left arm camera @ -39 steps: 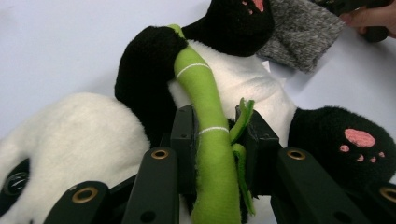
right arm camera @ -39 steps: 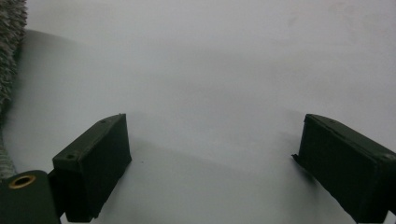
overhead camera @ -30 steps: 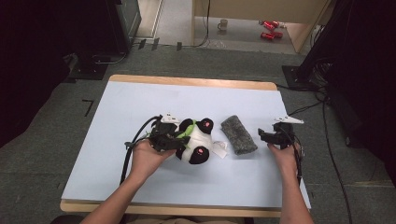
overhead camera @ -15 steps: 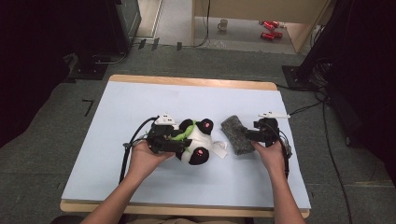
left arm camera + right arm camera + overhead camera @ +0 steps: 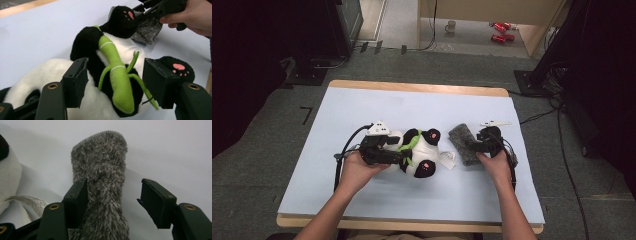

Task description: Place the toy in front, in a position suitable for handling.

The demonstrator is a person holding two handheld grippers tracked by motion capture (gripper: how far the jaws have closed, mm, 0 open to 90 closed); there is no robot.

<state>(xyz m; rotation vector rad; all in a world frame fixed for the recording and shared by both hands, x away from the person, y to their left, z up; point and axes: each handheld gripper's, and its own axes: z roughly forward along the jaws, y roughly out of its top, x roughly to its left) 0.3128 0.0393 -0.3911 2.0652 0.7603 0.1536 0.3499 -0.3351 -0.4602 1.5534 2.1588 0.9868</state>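
Panda plush (image 5: 419,152) lies on its back near the middle of the pale blue table (image 5: 412,110), pink-padded feet toward the right, a green bamboo stalk (image 5: 115,75) stitched across its chest. Grey fuzzy sock (image 5: 463,145) lies just beside the panda's feet, on the right; a small white tag (image 5: 447,159) sits between the two.

Left gripper (image 5: 399,152) is over the panda's belly. Its jaws have just been opening and stand apart in the left gripper view, bamboo stalk and chest between them, pads not pressing.

Right gripper (image 5: 472,146) is at the sock's near half. Its jaws have just been closing; the sock is between them, close against the left pad (image 5: 78,197), with a clear gap to the right pad (image 5: 153,200). No clamp on it yet.
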